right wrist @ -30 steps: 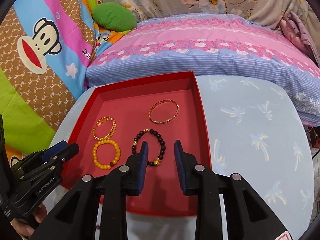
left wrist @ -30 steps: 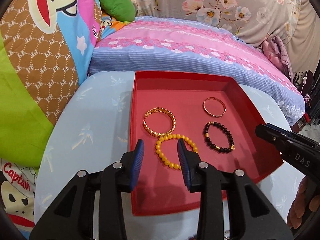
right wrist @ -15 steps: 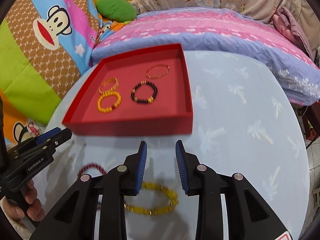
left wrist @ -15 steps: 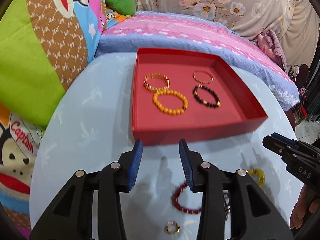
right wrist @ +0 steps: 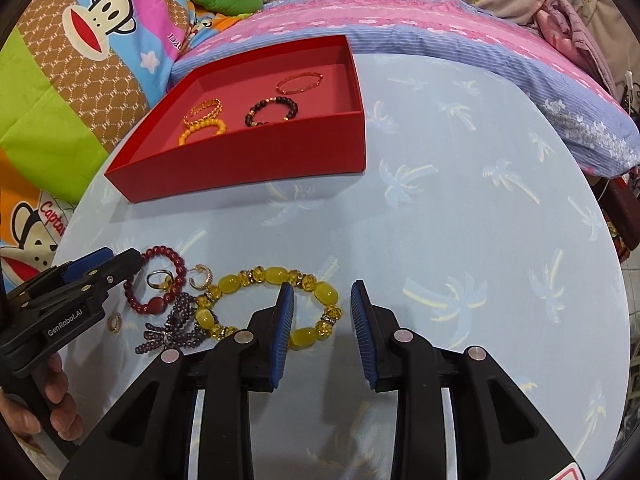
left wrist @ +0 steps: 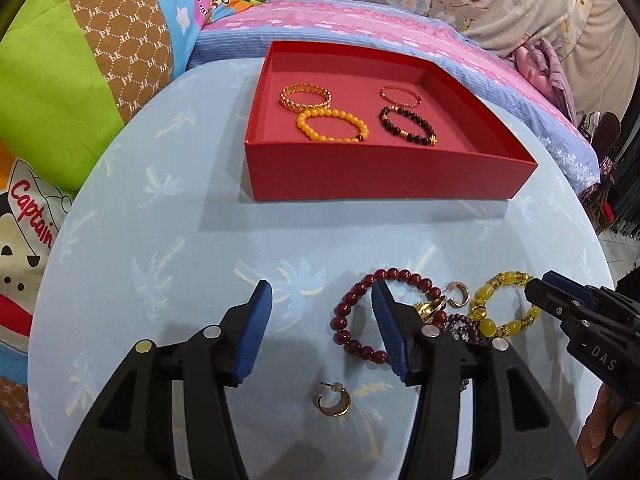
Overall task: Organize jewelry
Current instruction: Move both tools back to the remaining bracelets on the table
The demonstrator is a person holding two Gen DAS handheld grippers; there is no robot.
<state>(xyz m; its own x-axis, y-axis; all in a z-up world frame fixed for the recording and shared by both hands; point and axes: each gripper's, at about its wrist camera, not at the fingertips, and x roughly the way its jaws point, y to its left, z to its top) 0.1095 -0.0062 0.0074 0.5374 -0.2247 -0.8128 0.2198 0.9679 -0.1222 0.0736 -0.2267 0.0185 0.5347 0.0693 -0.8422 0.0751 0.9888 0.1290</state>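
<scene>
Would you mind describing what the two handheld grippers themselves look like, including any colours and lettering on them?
Both are matte black plastic, each with two angled arms ending in ribbed blue pads and silver round rivets at the pivots. The left gripper carries white "GenRobot.AI" lettering on its side, seen from the right wrist view. The right gripper shows white "DAS" lettering in the left wrist view. No cables or sleeves show.

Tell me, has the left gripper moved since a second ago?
Yes. The left gripper has drawn back from over the red tray to the loose jewelry on the table, its jaws just opening wider, nothing held.
</scene>
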